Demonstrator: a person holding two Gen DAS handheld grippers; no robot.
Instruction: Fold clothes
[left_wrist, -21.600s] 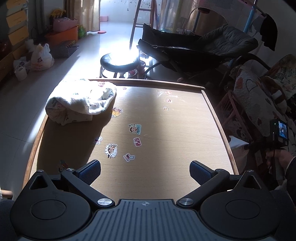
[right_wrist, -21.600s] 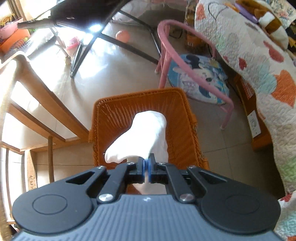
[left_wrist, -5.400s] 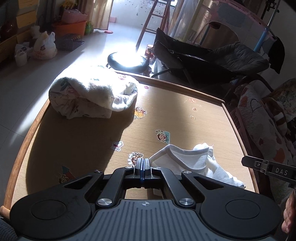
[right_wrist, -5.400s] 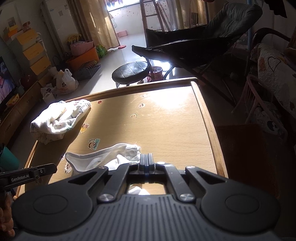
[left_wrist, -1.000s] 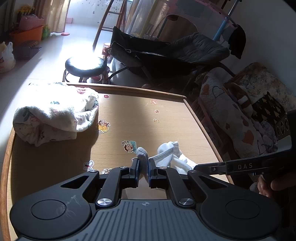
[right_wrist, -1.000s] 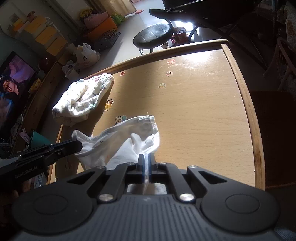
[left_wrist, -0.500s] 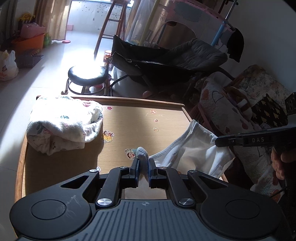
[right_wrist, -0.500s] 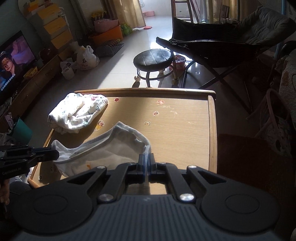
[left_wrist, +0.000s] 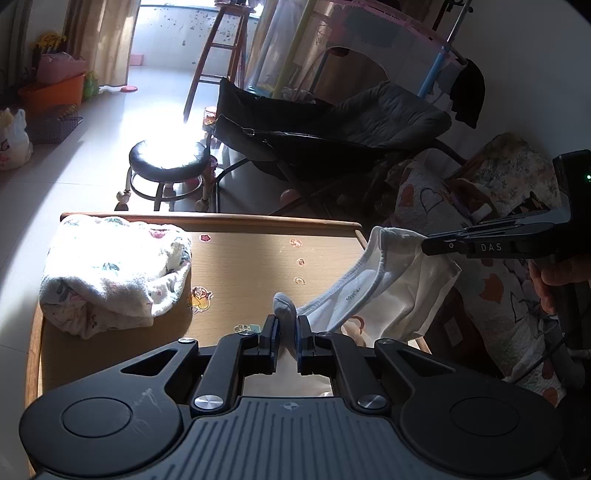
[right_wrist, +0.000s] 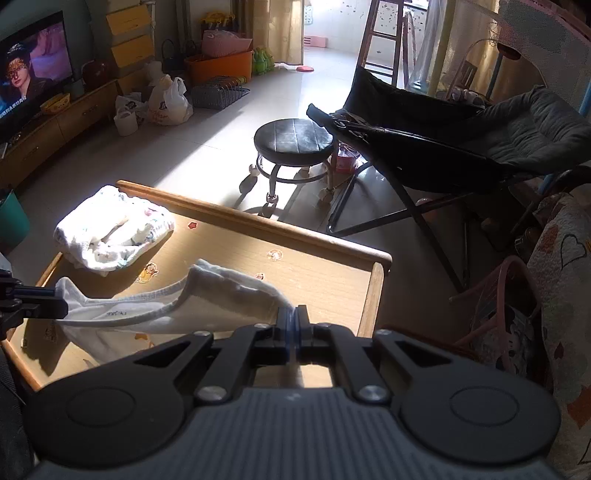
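A small white garment (left_wrist: 388, 288) hangs stretched in the air above the wooden table (left_wrist: 258, 258), held at both ends. My left gripper (left_wrist: 285, 328) is shut on one bunched corner of it. My right gripper (right_wrist: 291, 325) is shut on the opposite edge of the white garment (right_wrist: 177, 310), and appears in the left wrist view as a black tool (left_wrist: 480, 245) at the right, held by a hand (left_wrist: 554, 273). The left gripper shows at the left edge of the right wrist view (right_wrist: 33, 304). The cloth sags between the two grips.
A crumpled patterned garment (left_wrist: 110, 269) lies on the table's far left corner. Stickers dot the tabletop. Beyond the far edge stand a black round stool (left_wrist: 166, 162) and a dark lounge chair (left_wrist: 332, 125). A quilted sofa (left_wrist: 498, 295) is on the right.
Both grippers have risen, lifting the white garment off the table. The right gripper rolled and moved away from the left, so the cloth is pulled out between them.
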